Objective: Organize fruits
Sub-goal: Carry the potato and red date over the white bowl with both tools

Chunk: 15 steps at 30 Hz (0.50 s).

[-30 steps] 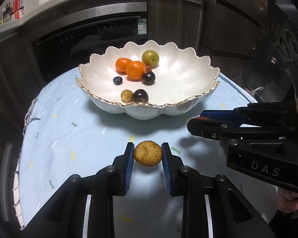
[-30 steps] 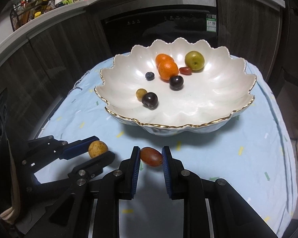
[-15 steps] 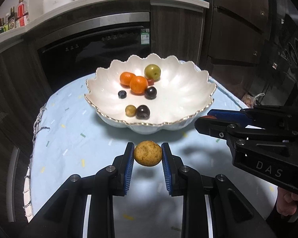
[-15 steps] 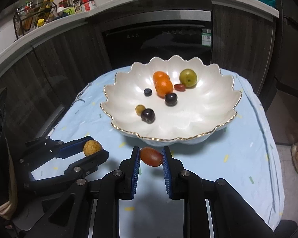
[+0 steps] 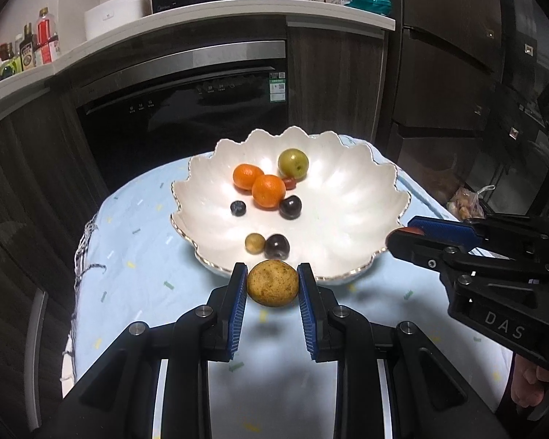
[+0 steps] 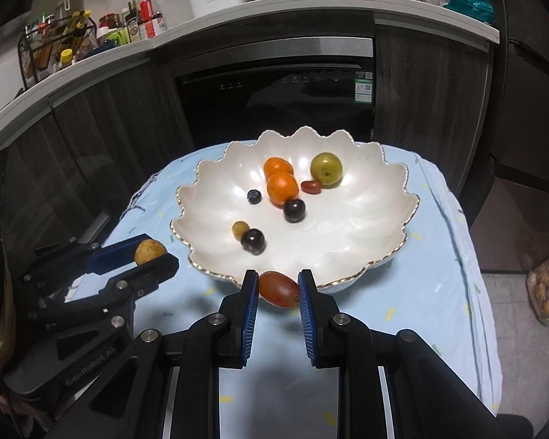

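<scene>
My left gripper (image 5: 272, 285) is shut on a round brown-yellow fruit (image 5: 272, 284), held in the air just before the near rim of the white scalloped bowl (image 5: 355, 197). My right gripper (image 6: 277, 289) is shut on an oval red fruit (image 6: 278, 288), also lifted in front of the bowl (image 6: 366, 219). The bowl holds several fruits: two oranges (image 5: 268, 190), a green plum (image 5: 292, 162), dark grapes (image 5: 276, 246), a blueberry (image 5: 238, 207). In the right wrist view the left gripper (image 6: 153, 254) shows at the left with its fruit (image 6: 149, 251). The right gripper (image 5: 410, 236) appears at the right of the left wrist view.
The bowl stands on a round table under a light blue cloth (image 6: 439, 292). Behind it are dark cabinets and a built-in oven (image 5: 186, 109). The counter (image 6: 91, 55) carries bottles and a rack. A bag of produce (image 6: 543, 294) lies on the floor at right.
Both grippers have risen with their fruits. The bowl now sits lower and smaller in both views, and more of the counter and cabinets shows.
</scene>
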Available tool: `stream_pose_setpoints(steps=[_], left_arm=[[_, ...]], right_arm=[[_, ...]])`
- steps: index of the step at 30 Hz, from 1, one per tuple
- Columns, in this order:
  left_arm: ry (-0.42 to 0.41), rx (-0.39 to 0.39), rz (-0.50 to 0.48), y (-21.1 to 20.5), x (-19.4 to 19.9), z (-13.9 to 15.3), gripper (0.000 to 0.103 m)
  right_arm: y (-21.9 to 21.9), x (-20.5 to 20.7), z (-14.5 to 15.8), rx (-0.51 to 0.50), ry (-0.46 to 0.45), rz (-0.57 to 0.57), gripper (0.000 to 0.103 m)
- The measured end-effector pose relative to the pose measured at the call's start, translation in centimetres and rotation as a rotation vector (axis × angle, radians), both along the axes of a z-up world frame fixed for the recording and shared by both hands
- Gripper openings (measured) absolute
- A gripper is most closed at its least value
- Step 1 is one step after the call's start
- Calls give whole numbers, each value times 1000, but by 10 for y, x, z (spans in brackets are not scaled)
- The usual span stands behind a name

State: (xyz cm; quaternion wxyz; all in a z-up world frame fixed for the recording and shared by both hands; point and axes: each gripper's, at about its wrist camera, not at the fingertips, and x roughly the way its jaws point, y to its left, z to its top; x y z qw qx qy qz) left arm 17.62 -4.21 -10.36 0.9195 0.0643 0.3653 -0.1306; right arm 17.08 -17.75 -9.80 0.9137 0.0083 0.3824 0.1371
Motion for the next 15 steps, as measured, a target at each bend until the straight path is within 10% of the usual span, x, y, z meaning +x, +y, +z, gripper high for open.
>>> stream_pose_setpoints(steps=[15], left_arm=[[-20,3,21,-1,40,16,28]], right_arm=[[-10,36,16,-16,-26,-47,24]])
